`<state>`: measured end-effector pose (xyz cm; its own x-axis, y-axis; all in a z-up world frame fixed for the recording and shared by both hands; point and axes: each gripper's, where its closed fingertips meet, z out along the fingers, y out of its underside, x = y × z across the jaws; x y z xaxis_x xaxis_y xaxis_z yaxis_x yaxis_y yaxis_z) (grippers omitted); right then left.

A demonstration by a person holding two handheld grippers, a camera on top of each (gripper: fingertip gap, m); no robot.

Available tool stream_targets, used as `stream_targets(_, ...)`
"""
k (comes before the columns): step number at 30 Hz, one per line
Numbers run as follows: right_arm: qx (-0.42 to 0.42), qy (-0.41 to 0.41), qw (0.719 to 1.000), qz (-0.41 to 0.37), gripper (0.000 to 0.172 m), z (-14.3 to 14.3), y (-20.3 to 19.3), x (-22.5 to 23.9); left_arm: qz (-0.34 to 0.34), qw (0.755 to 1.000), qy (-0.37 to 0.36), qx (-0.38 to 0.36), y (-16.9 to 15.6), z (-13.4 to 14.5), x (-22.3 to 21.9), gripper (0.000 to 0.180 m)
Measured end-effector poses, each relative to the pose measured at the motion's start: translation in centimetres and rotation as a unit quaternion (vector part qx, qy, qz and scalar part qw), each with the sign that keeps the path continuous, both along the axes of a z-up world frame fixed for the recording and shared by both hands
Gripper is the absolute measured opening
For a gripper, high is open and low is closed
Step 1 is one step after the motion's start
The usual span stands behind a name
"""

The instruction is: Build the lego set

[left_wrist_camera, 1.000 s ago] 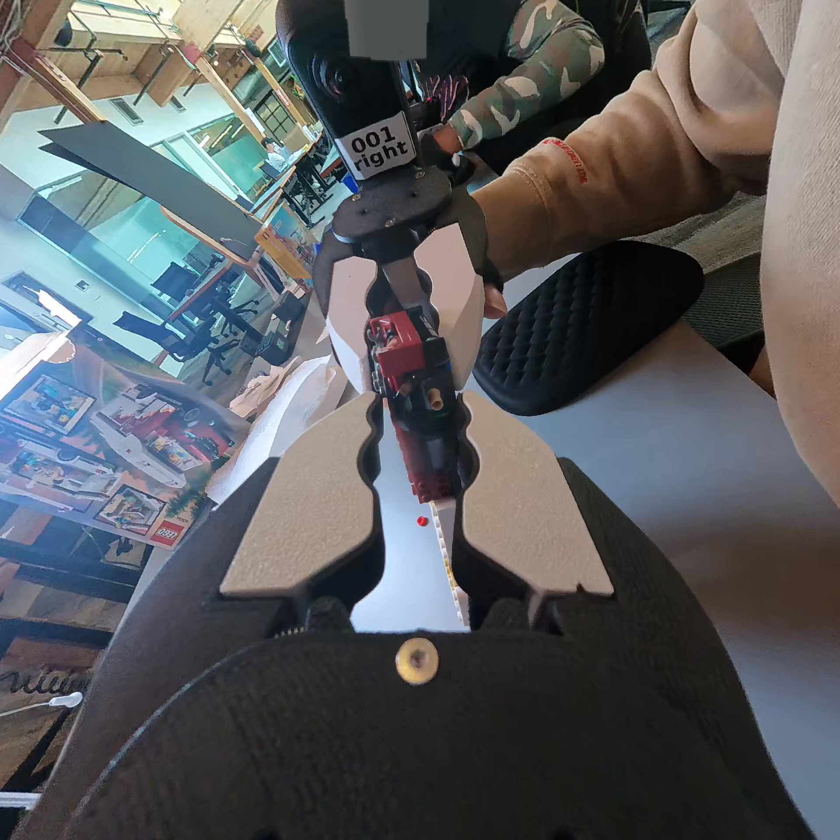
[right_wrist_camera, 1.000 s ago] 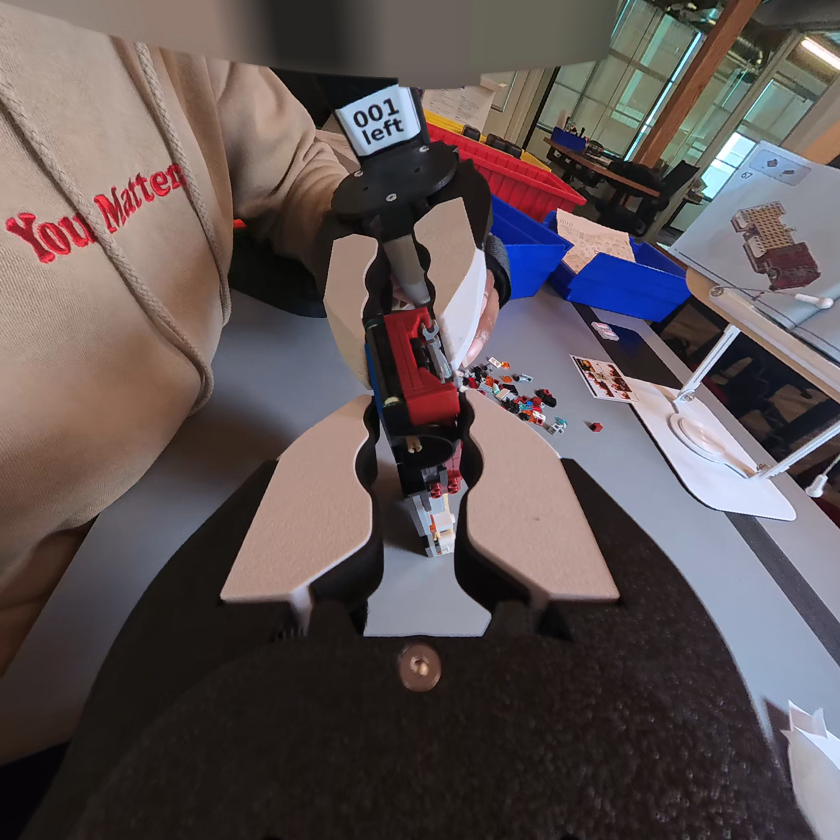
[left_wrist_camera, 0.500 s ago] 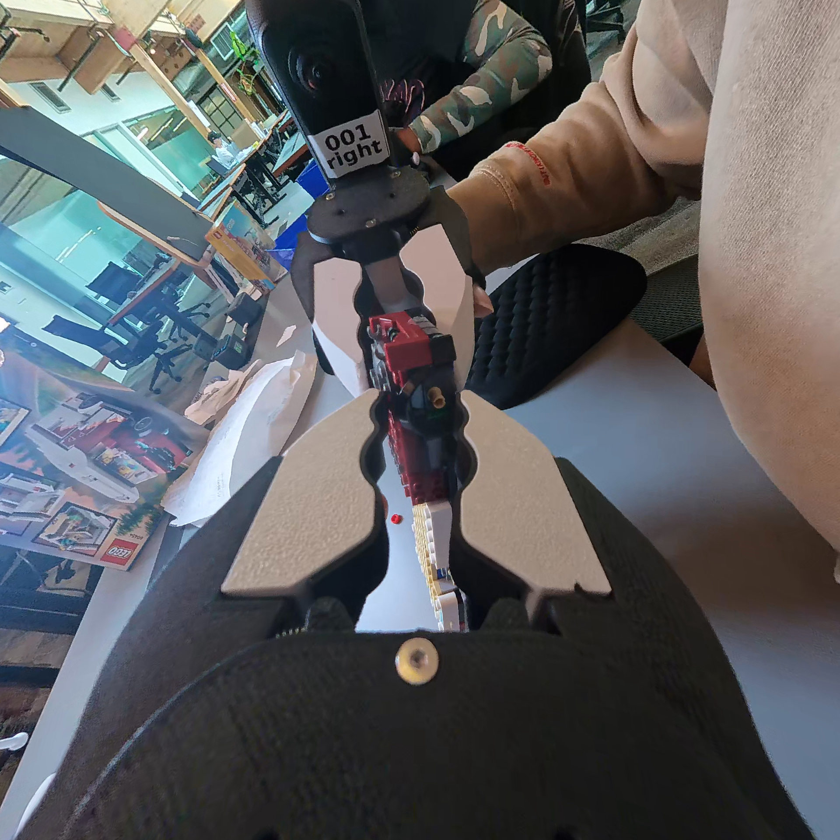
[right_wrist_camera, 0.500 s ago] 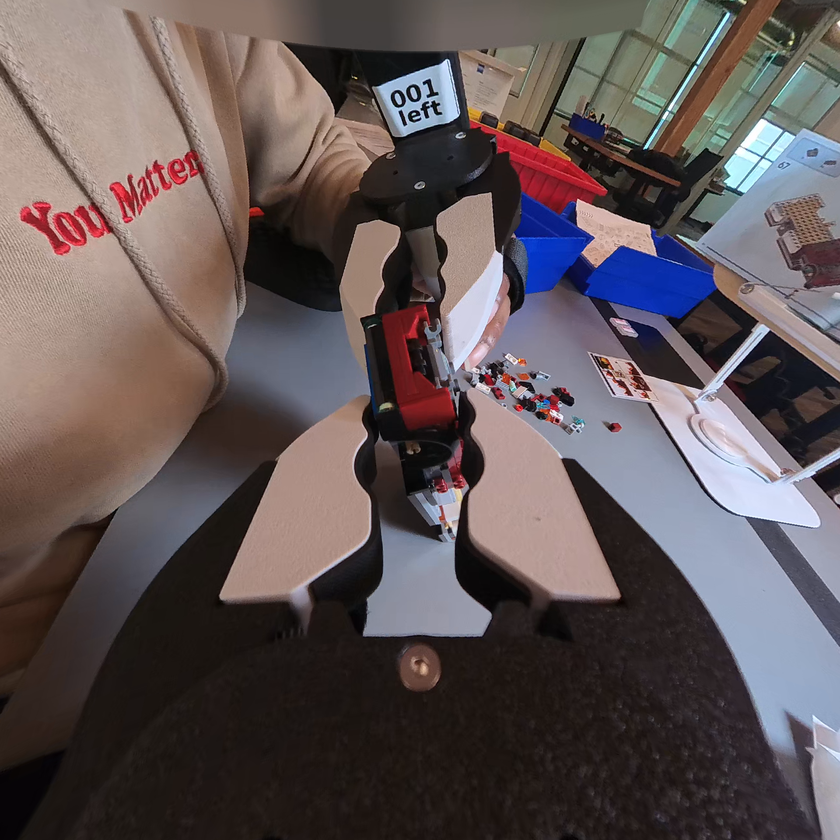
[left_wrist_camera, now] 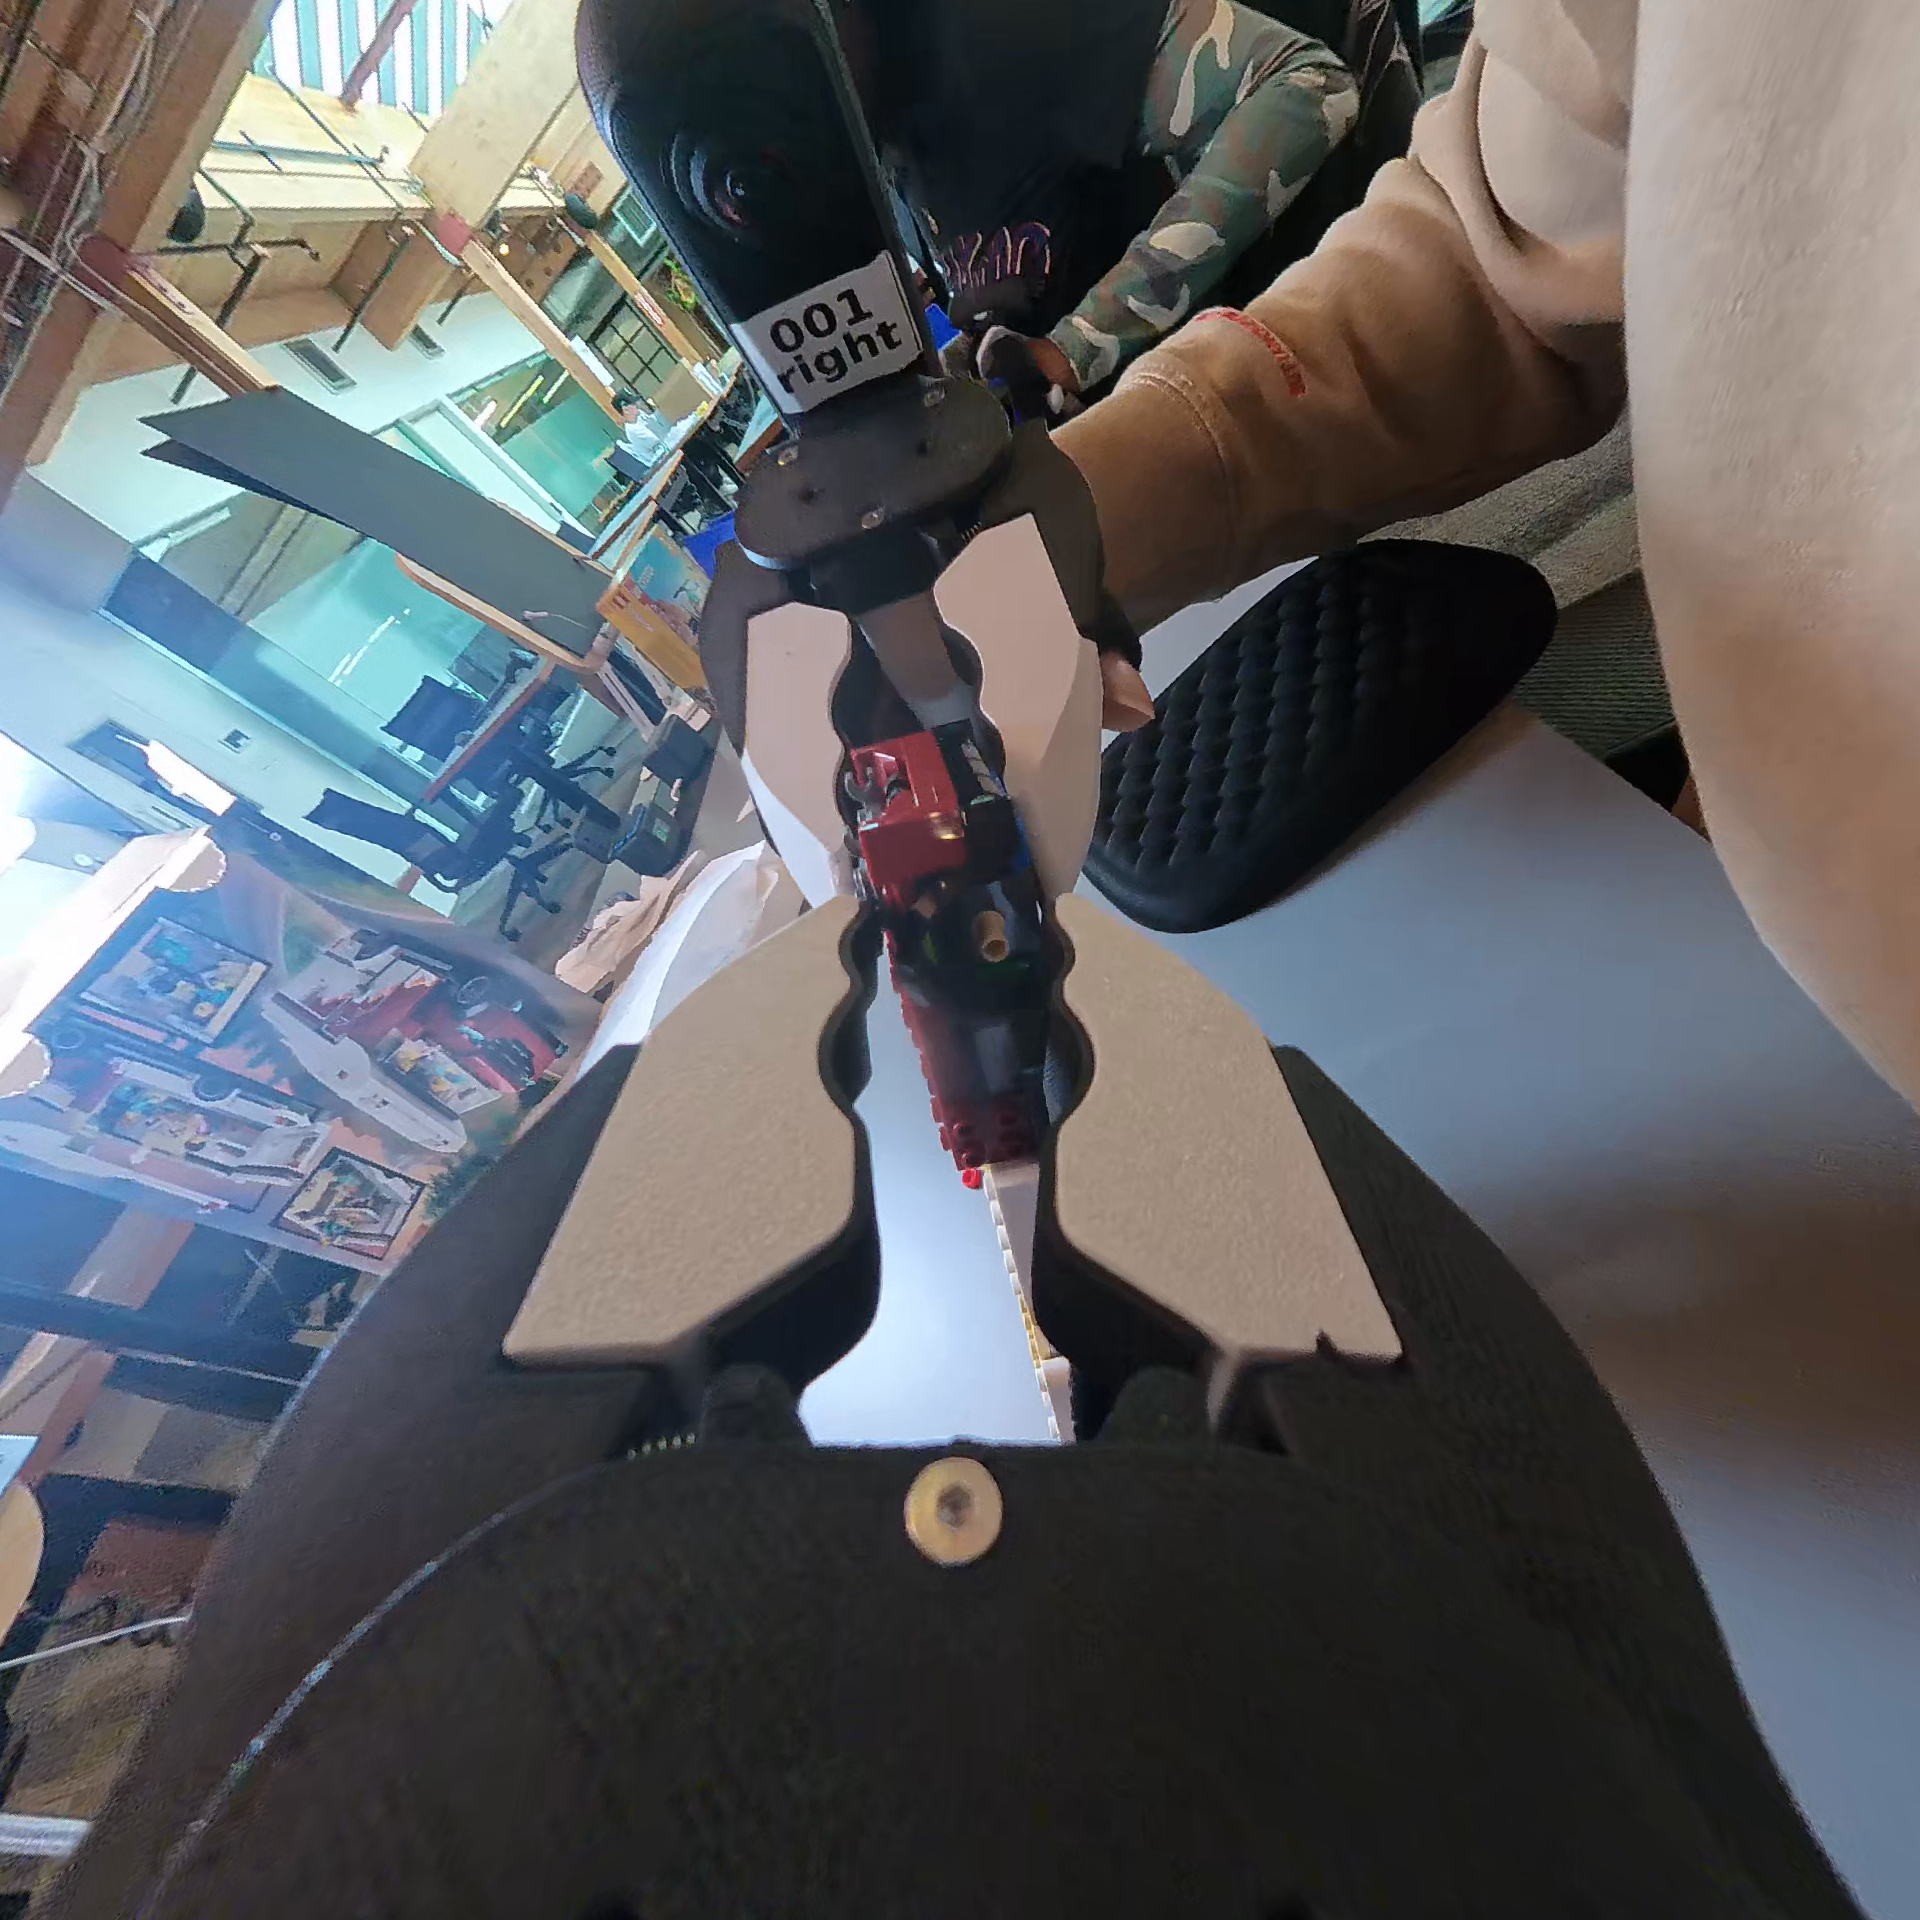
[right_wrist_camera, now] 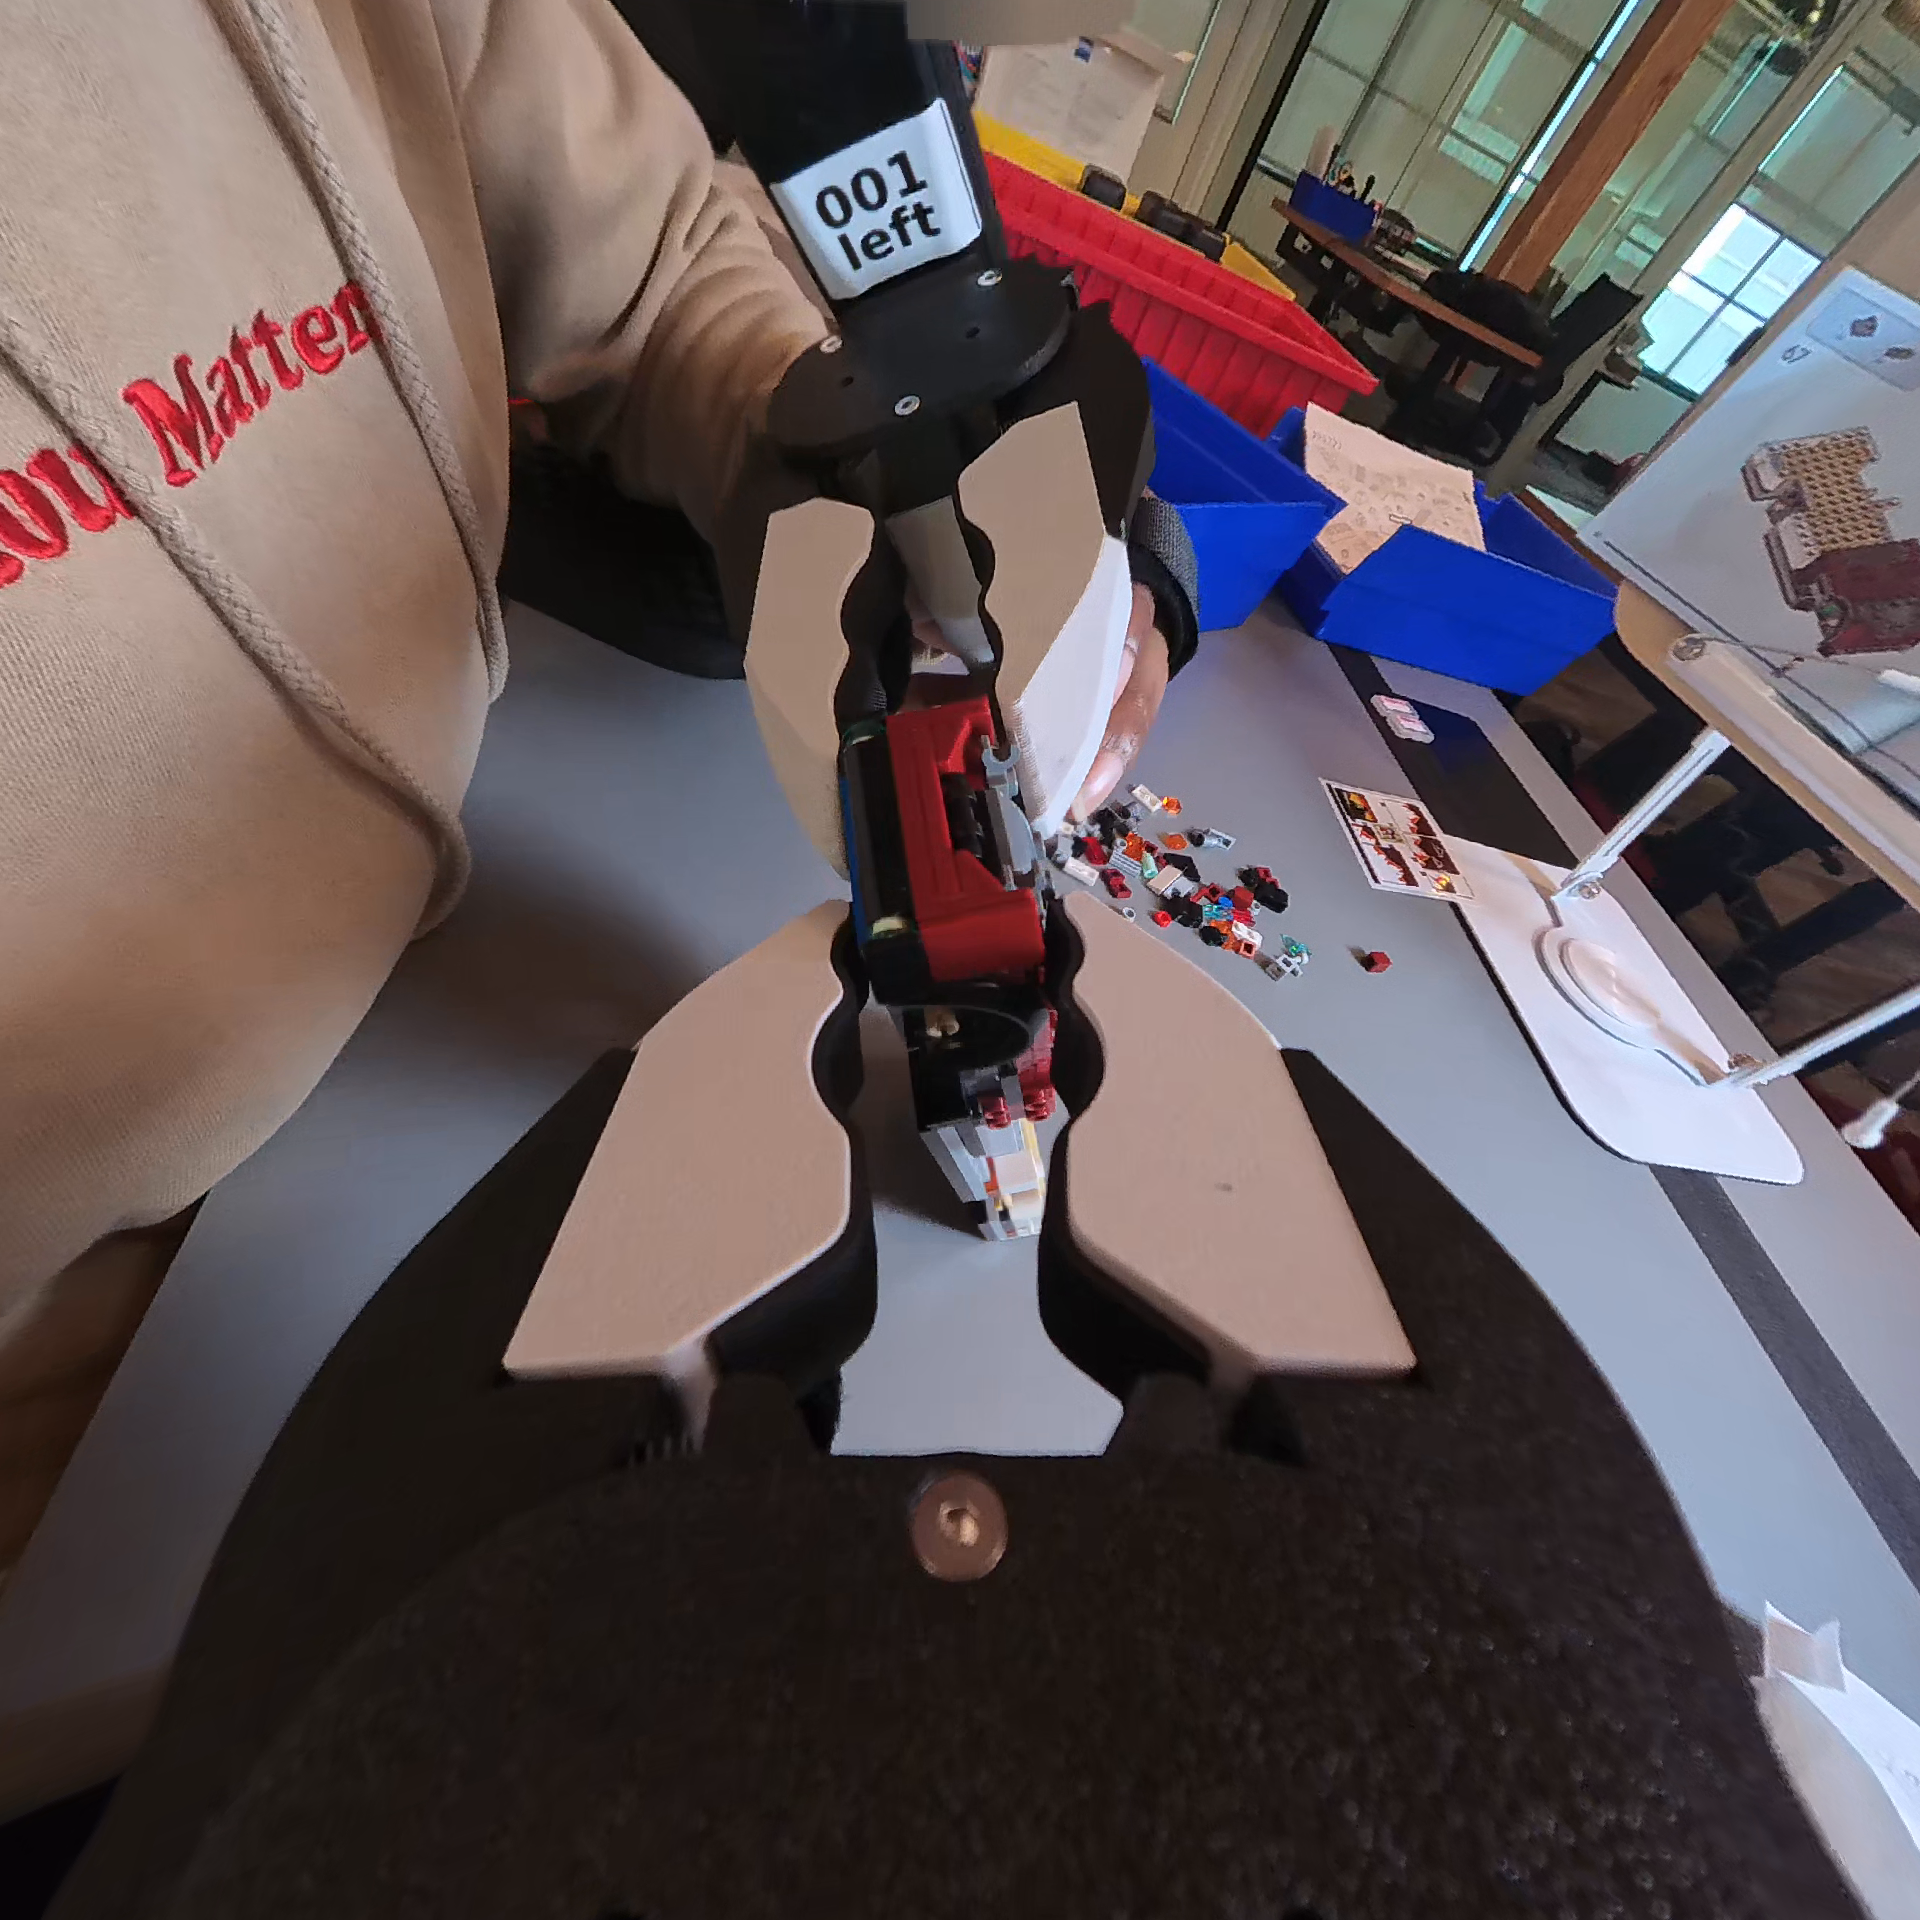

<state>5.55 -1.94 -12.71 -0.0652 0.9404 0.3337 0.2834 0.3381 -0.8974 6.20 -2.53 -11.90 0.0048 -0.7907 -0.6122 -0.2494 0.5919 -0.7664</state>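
Both grippers clamp one brick model (right_wrist_camera: 951,883) from opposite ends above the table (right_wrist_camera: 623,831): the right gripper (right_wrist_camera: 954,971) pinches its near black-and-red section, and the left gripper (right_wrist_camera: 914,727) pinches the far red end at 12 o'clock, a two-ended hold that likely braces the model. Loose bricks (right_wrist_camera: 1195,883) lie on the table at 2 o'clock. The blue bins (right_wrist_camera: 1455,603) beyond hold a paper sheet (right_wrist_camera: 1392,499); the red bin's (right_wrist_camera: 1174,301) contents are unclear.

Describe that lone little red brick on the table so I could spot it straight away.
Start at the grey table in the right wrist view and find the scatter of small loose bricks beside the held model. Just right of that scatter, towards the white stand base, lies the single red brick. Unlike the others, it sits alone.
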Motion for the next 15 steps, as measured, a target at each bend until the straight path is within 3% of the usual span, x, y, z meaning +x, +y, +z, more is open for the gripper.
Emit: stream_targets(15, 0.034, -0.023, 0.999, 0.003, 0.033, -0.9, -1.3, -1.7, -0.035, 0.999, -0.017, -0.031, -1.2, -0.8, -1.6, 0.028)
